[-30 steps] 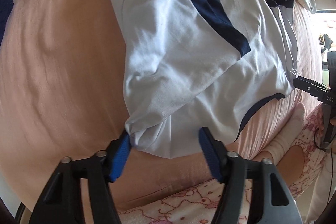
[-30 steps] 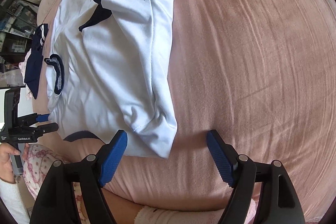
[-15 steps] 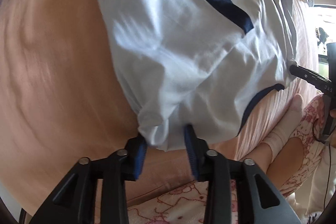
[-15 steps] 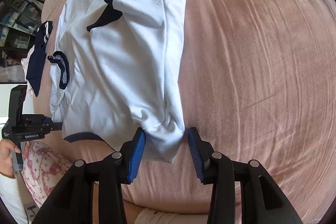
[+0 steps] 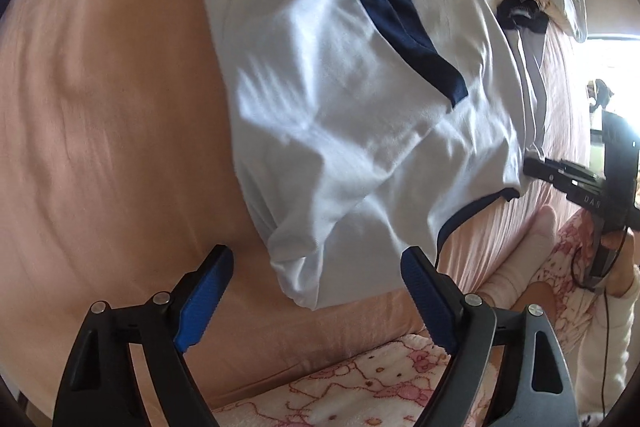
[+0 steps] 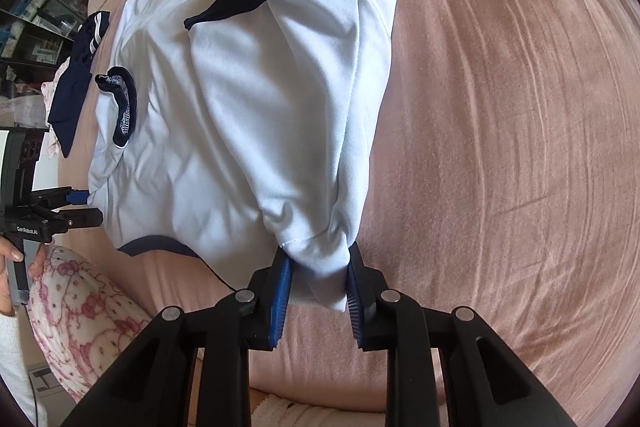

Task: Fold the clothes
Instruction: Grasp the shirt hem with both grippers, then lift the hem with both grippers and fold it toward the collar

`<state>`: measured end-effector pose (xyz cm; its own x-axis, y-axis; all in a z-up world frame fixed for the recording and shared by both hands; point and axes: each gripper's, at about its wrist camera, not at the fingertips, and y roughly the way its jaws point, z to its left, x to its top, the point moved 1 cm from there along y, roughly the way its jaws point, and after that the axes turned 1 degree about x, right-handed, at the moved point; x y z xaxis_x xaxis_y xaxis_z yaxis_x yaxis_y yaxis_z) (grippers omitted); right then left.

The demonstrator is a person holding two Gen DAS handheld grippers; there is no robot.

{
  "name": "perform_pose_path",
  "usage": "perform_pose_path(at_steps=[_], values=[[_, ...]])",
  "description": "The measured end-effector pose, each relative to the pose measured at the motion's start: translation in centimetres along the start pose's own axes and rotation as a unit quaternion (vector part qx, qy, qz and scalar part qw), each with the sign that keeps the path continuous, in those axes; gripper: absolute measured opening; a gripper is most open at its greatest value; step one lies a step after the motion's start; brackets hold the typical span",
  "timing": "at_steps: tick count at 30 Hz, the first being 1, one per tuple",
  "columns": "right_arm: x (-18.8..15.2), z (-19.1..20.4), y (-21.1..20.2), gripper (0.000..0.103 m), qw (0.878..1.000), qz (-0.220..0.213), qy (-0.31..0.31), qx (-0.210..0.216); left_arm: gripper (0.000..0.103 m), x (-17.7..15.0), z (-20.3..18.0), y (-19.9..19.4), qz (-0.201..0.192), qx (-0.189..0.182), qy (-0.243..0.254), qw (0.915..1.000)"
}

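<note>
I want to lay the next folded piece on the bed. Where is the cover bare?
Bare pink bed cover runs right of the white shirt, out to the bed's edge. The far left is crowded: a dark navy garment lies beside the shirt, and the left gripper sits at the hem.

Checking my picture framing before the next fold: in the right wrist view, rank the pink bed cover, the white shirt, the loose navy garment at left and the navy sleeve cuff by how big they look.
1. Pink bed cover
2. White shirt
3. Navy garment
4. Navy sleeve cuff

The last two look close in size, so their order is unsure.
</note>
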<state>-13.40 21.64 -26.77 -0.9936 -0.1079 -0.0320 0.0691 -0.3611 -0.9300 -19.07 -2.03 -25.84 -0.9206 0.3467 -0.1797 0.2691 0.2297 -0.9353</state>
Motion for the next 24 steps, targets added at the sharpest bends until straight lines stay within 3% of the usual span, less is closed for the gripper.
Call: perform_pose_path(at_steps=[2,4,5,6,7,8,10,12,16,19,24], values=[[1.0,-0.1,0.3,0.024,1.000,0.001,-0.001,-0.003,0.085,0.1,-0.7,0.6,0.014,0.021,0.019,0.9995],[1.2,0.1,0.3,0.024,1.000,0.000,-0.003,-0.004,0.076,0.3,-0.7,0.8,0.022,0.037,0.024,0.9988],[1.2,0.3,0.3,0.024,1.000,-0.001,-0.004,-0.003,0.061,0.3,-0.4,0.6,0.018,0.043,0.020,0.9987],[1.3,0.4,0.3,0.021,1.000,-0.002,-0.004,-0.002,0.036,0.3,0.0,0.2,0.013,0.048,0.014,0.9987],[1.5,0.4,0.3,0.011,1.000,-0.003,-0.003,0.002,0.028,0.4,0.3,-0.1,0.007,0.053,0.008,0.9986],[1.7,0.5,0.3,0.009,1.000,-0.003,-0.003,0.010,0.010,0.3,0.4,-0.5,0.002,0.036,0.010,0.9993],[1.9,1.0,0.2,0.008,0.999,-0.005,-0.011,0.038,0.006,0.1,0.0,-1.5,-0.015,-0.007,0.032,0.9993],[1.8,1.1,-0.5,0.008,0.997,-0.014,-0.023,0.067,0.007,0.1,-0.5,-2.5,-0.035,-0.019,0.049,0.9980],[-0.1,-2.9,-3.3,0.007,0.991,-0.038,-0.026,0.123,0.006,0.2,0.4,-4.8,-0.068,-0.050,0.037,0.9957],[-1.7,-7.6,-4.2,0.006,0.980,-0.067,0.014,0.185,0.006,0.8,0.3,-6.9,-0.100,-0.086,0.026,0.9909],[2.0,-9.6,-6.4,0.006,0.962,-0.099,0.054,0.249,0.006,-0.2,1.8,-5.6,-0.144,-0.147,-0.006,0.9786]])
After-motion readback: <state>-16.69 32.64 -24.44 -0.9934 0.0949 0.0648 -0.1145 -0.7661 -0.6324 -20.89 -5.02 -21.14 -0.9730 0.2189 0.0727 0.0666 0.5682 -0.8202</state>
